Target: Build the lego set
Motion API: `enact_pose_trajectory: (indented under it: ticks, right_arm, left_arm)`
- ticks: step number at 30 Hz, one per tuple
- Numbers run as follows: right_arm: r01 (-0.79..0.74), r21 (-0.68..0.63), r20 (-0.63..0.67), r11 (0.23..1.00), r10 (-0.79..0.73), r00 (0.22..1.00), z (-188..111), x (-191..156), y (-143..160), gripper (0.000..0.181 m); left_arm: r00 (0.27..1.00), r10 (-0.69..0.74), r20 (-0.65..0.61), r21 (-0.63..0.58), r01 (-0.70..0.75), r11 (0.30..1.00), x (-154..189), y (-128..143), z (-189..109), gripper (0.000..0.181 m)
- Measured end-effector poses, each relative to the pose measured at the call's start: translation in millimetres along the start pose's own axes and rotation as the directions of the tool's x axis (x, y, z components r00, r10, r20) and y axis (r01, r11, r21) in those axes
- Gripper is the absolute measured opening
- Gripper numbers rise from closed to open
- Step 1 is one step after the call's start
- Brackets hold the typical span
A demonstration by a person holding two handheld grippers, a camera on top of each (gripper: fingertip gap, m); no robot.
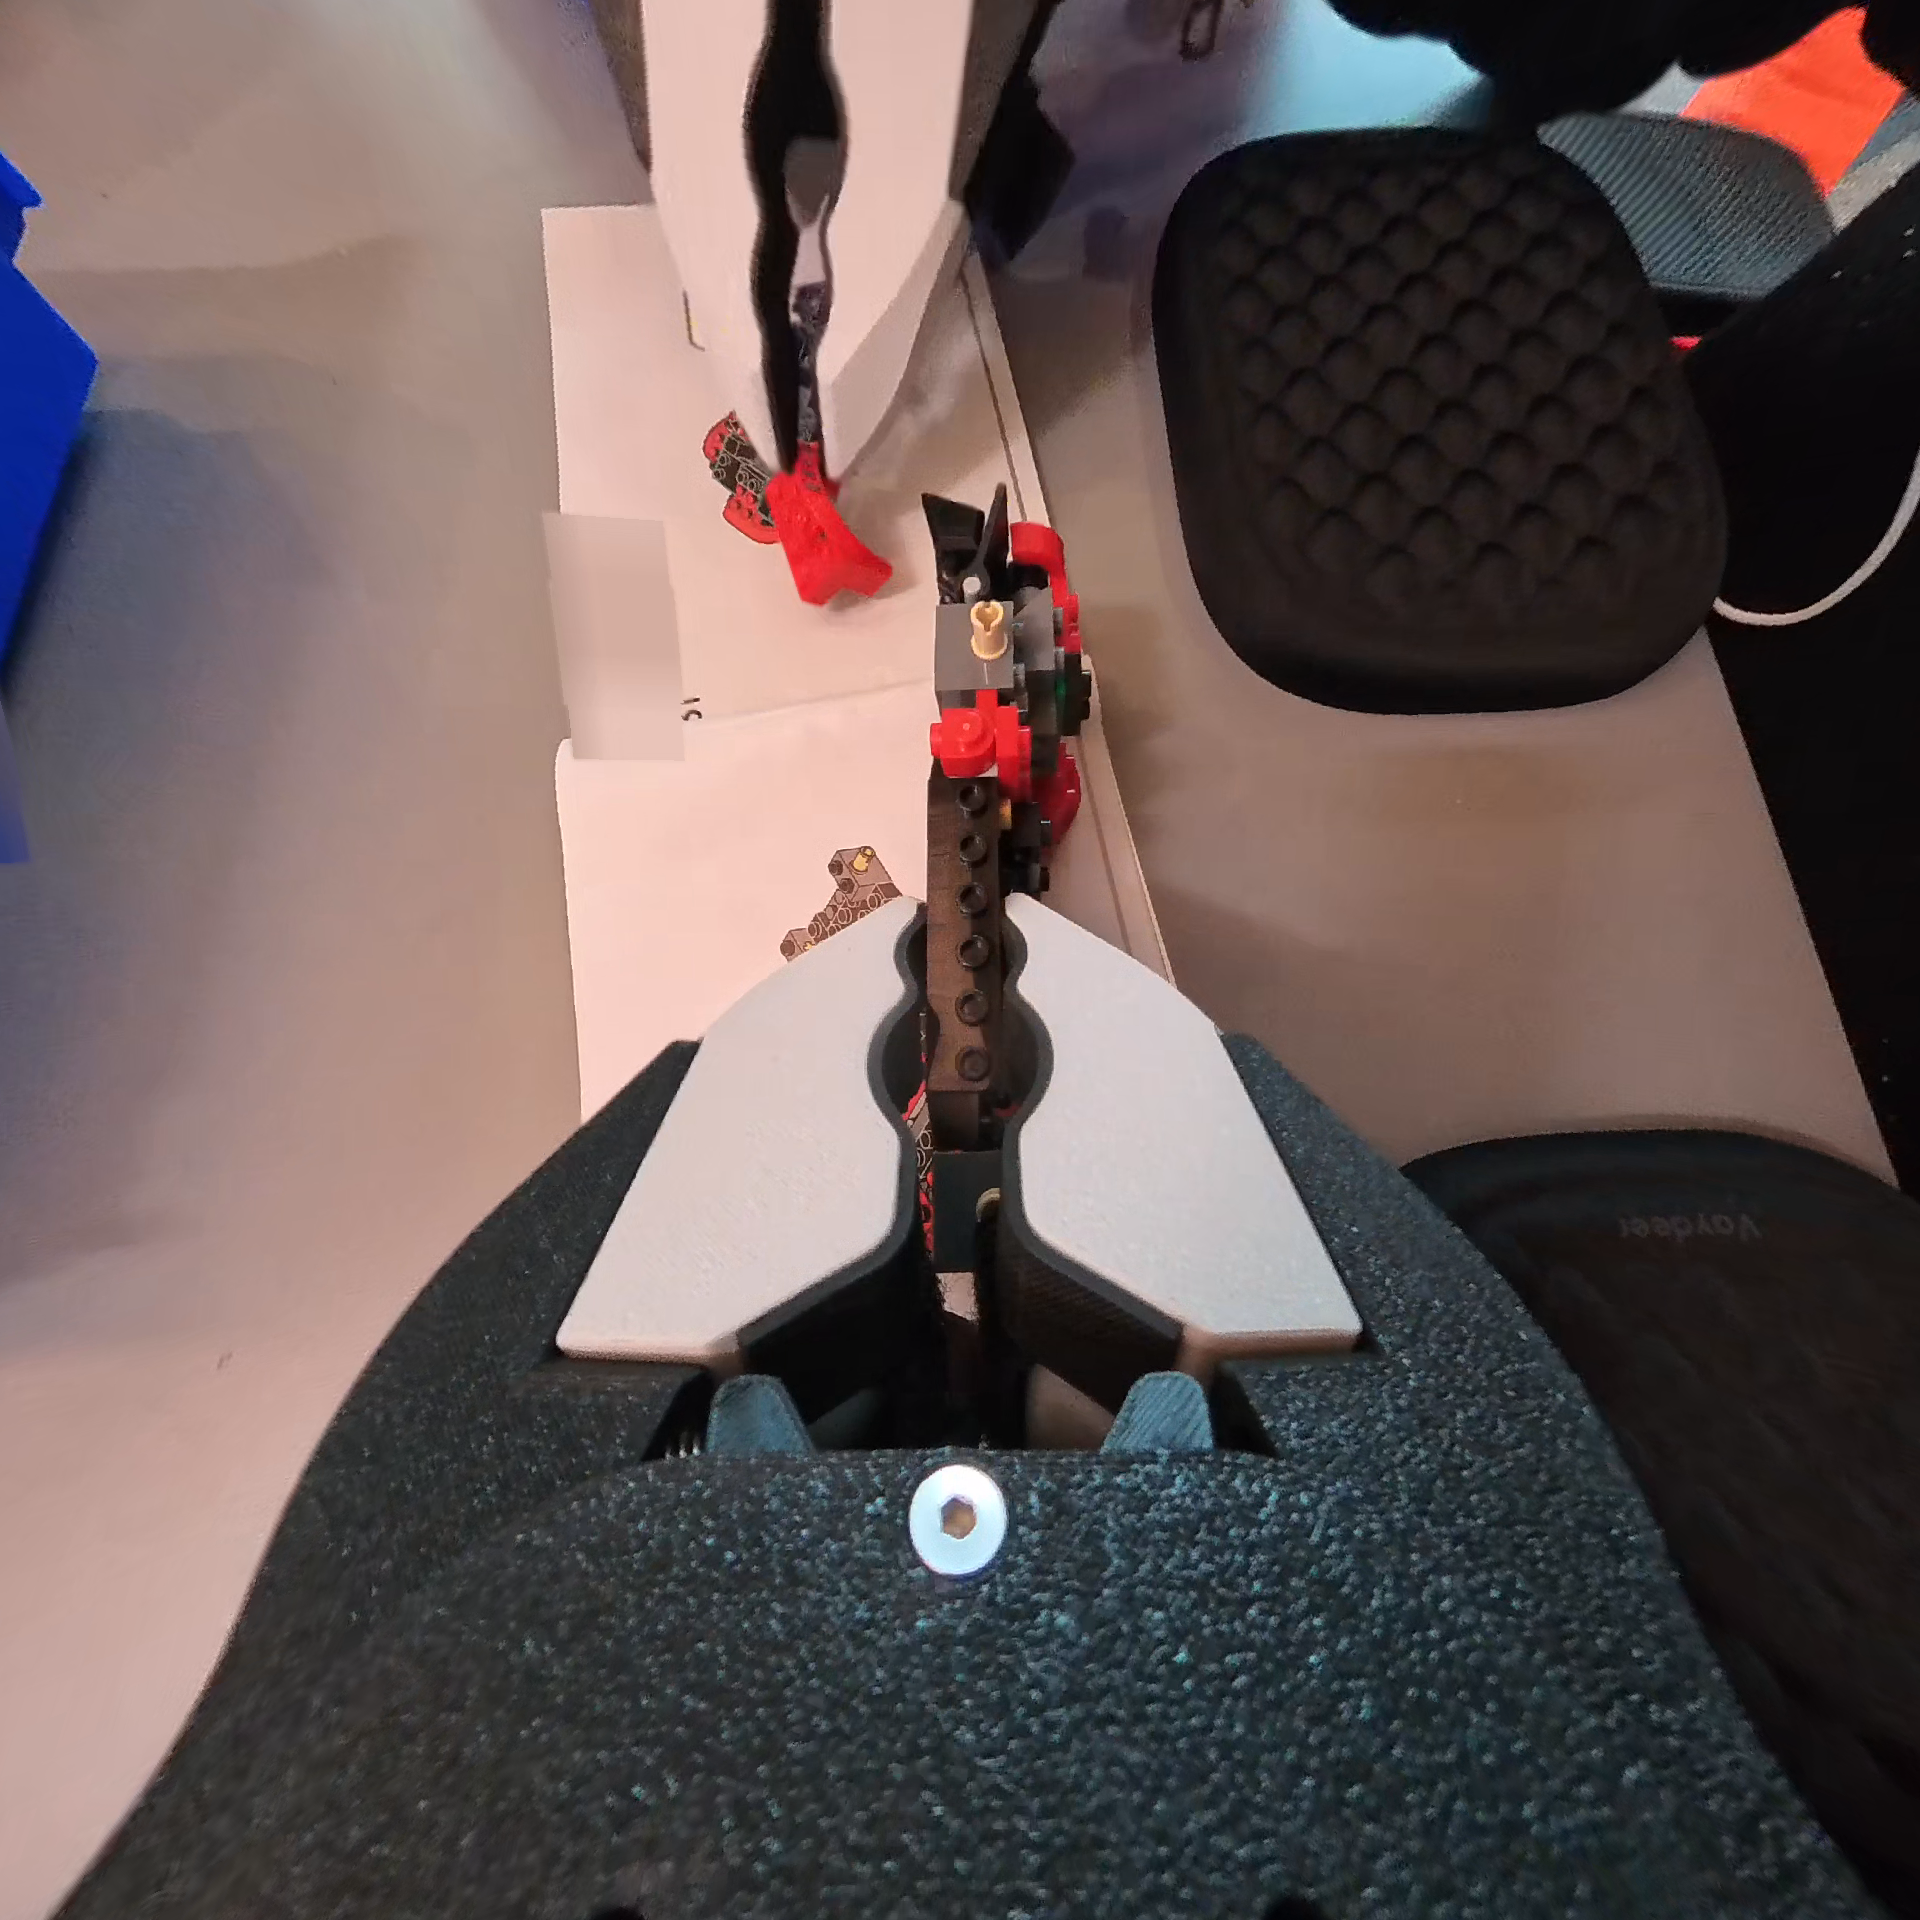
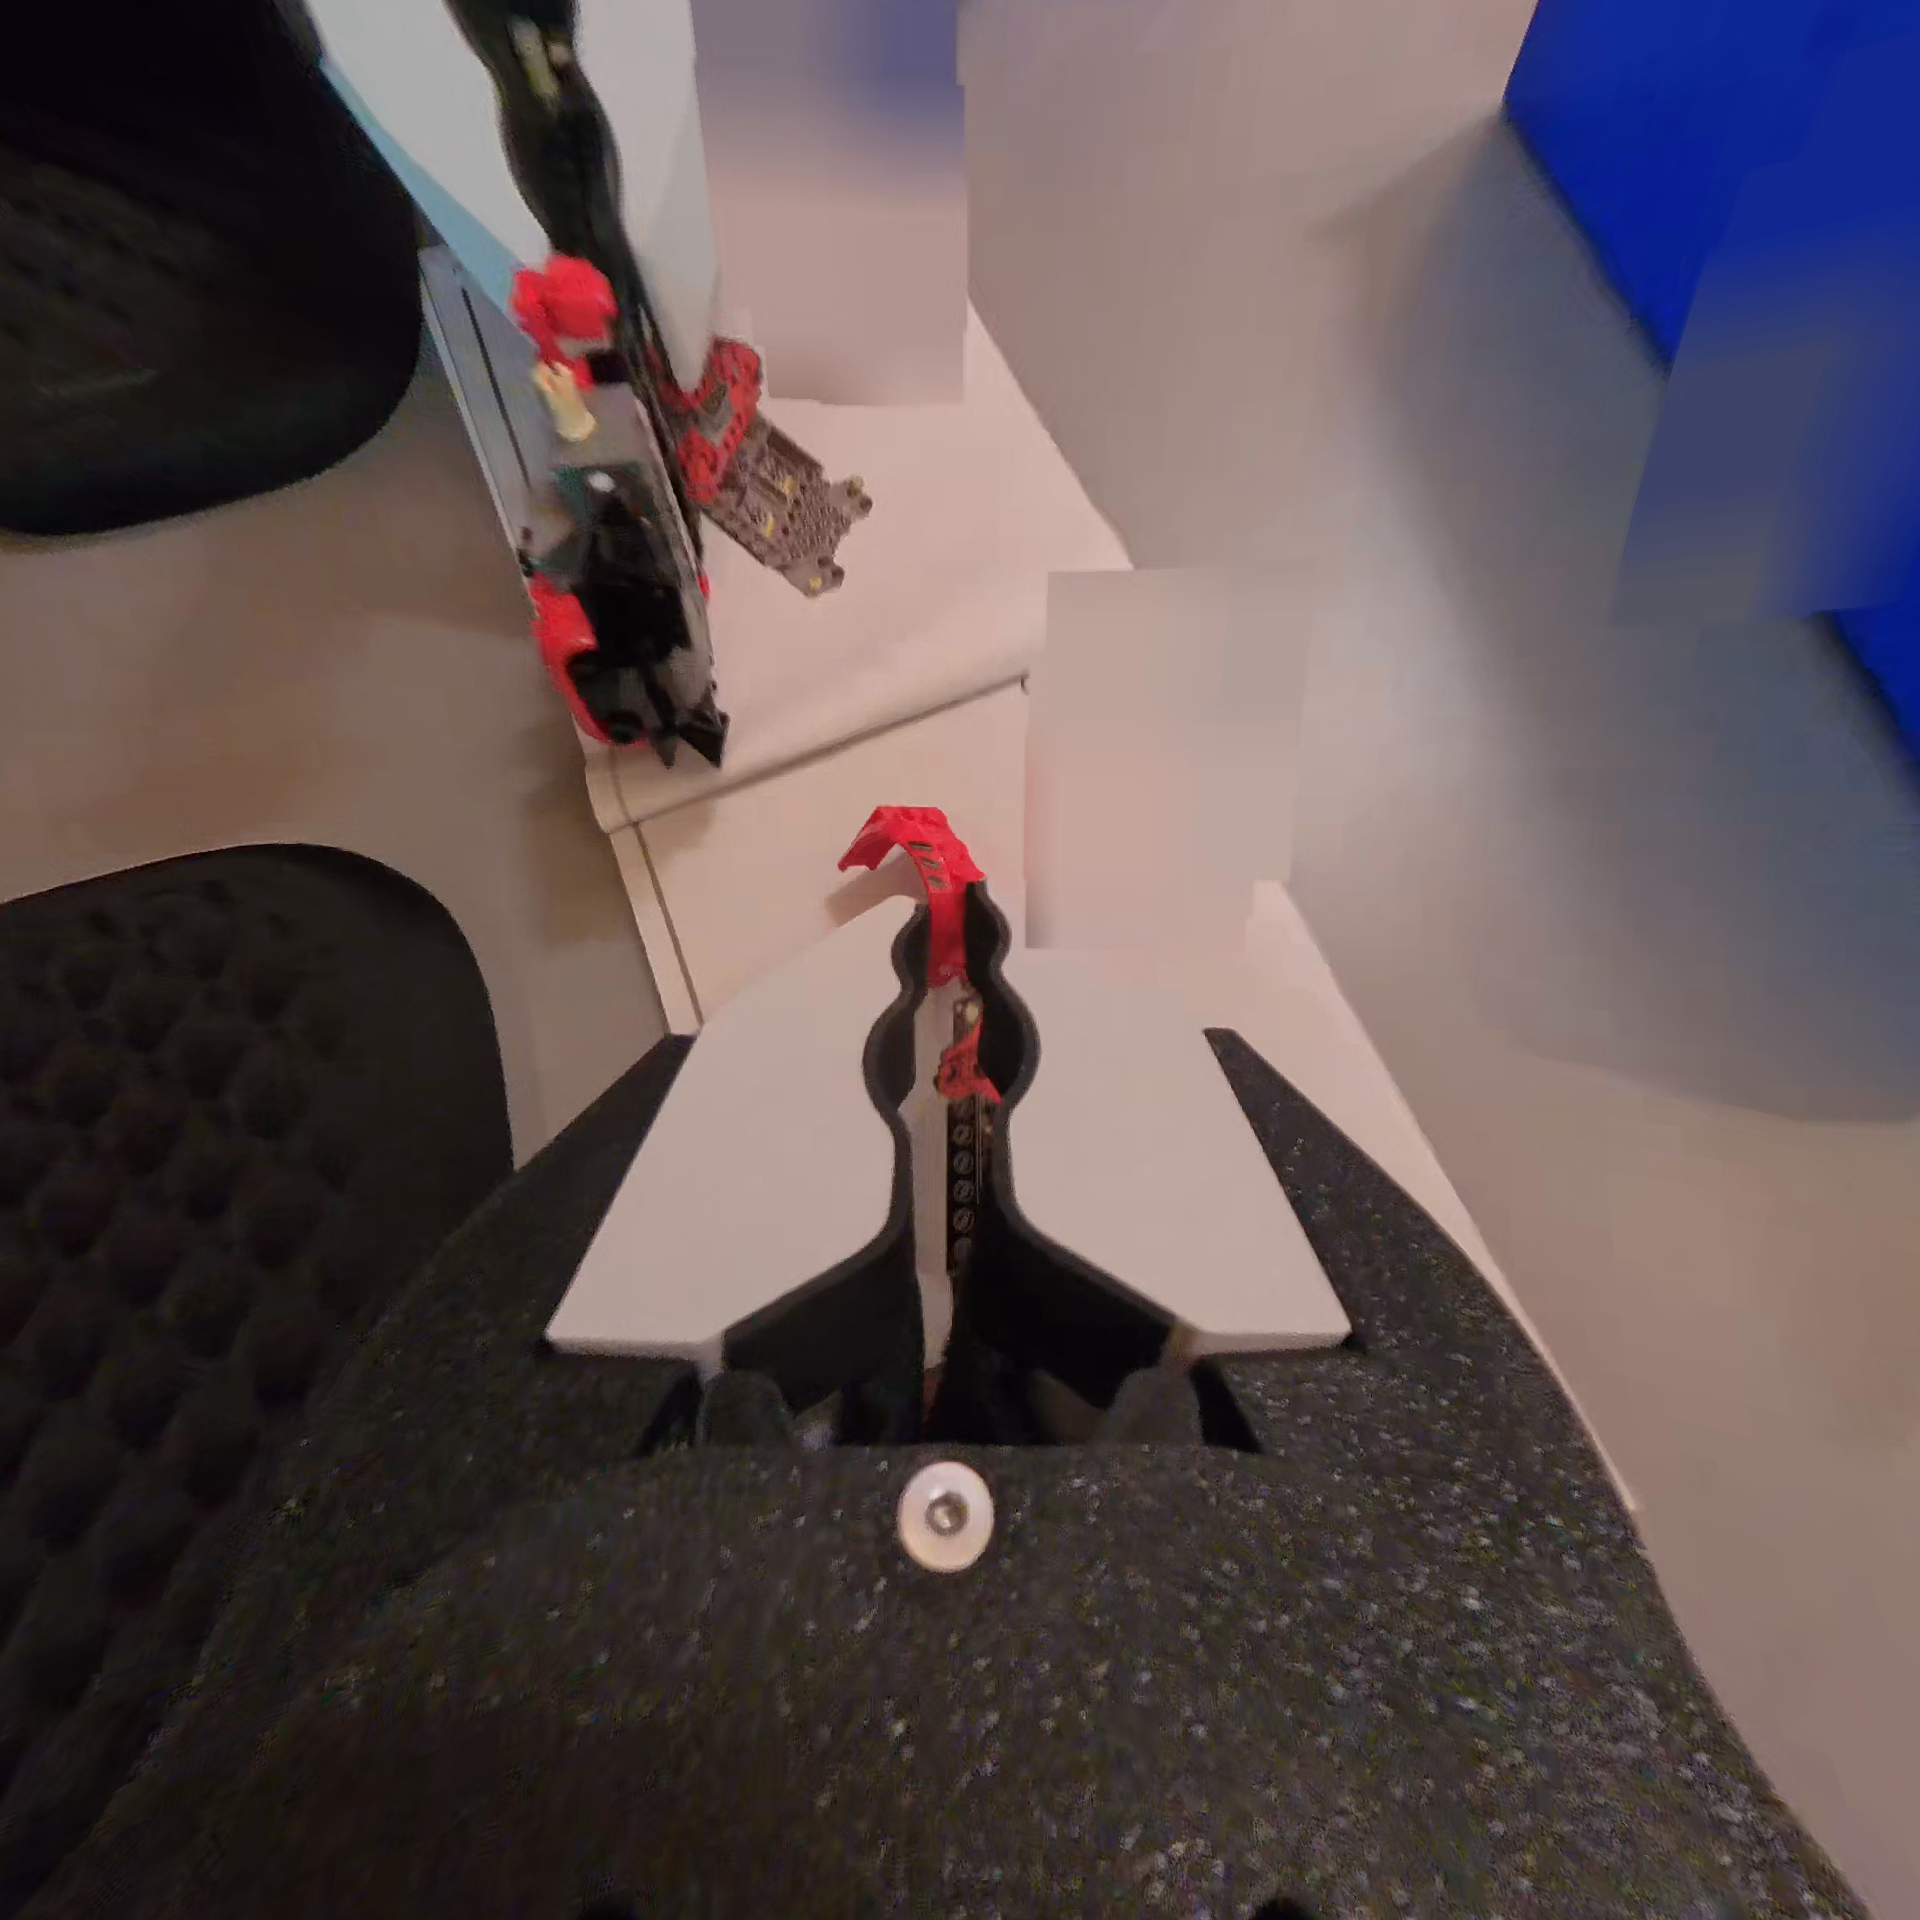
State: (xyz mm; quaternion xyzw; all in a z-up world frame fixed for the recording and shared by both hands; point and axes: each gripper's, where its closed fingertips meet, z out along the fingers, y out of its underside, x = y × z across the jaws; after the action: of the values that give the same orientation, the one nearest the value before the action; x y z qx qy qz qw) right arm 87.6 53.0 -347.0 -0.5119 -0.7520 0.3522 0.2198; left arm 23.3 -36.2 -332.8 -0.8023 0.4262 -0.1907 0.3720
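Left wrist view: the left tool (image 1: 964, 935) is clamped on a black-and-red lego model (image 1: 997, 717) held over the instruction booklet (image 1: 665, 883), near its right edge; bare counter (image 1: 260, 1039) lies left, a black quilted case (image 1: 1434, 416) right.

Right wrist view: the right tool (image 2: 951, 914) pinches a red curved piece (image 2: 914, 842) above the booklet; the case crowds the left.

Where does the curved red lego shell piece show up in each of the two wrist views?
Left wrist view: the curved red lego shell piece hangs above centre, pinched by the far right gripper.
Right wrist view: the same piece sticks out of that gripper's own tips, near centre.
Shared landmark: the white instruction sheet under both.
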Motion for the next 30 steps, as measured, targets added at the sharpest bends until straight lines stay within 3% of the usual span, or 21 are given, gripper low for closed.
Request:
enact_pose_trajectory:
  ticks: [4, 8, 10, 11, 22, 30]
  right_arm:
    - [0.231, 0.031, -0.223, 0.973, -0.218, 0.95, -14.4, 2.0, -24.4, 0.006]
    - [0.532, -0.084, -0.483, 0.842, -0.502, 0.718, -30.0, -4.3, -51.1, 0.006]
    - [0.585, -0.139, -0.571, 0.799, -0.547, 0.612, -34.3, -8.6, -61.7, 0.005]
    - [0.594, -0.132, -0.593, 0.793, -0.544, 0.594, -34.4, -13.2, -66.1, 0.003]
    - [0.448, 0.042, -0.663, 0.893, -0.31, 0.681, -32.4, -24.8, -75.1, 0.003]
    - [0.448, 0.042, -0.662, 0.893, -0.311, 0.682, -17.6, -36.9, -81.9, 0.003]
  left_arm:
    - [0.999, -0.03, -0.011, 0.009, 0.03, 1.0, -0.9, 0.0, 0.2, 0.009]
    - [0.998, -0.065, -0.025, 0.017, 0.066, 0.998, -1.6, -0.1, 0.4, 0.009]
    - [0.996, -0.087, -0.036, 0.019, 0.088, 0.996, -1.9, 0.1, 0.4, 0.009]
    - [0.994, -0.098, -0.041, 0.021, 0.099, 0.995, -2.1, 0.1, 0.5, 0.009]
    - [0.983, -0.163, -0.081, 0.034, 0.166, 0.986, -3.7, 0.5, 0.7, 0.009]
    - [0.972, -0.208, -0.111, 0.031, 0.213, 0.977, -5.1, 0.9, 1.1, 0.009]
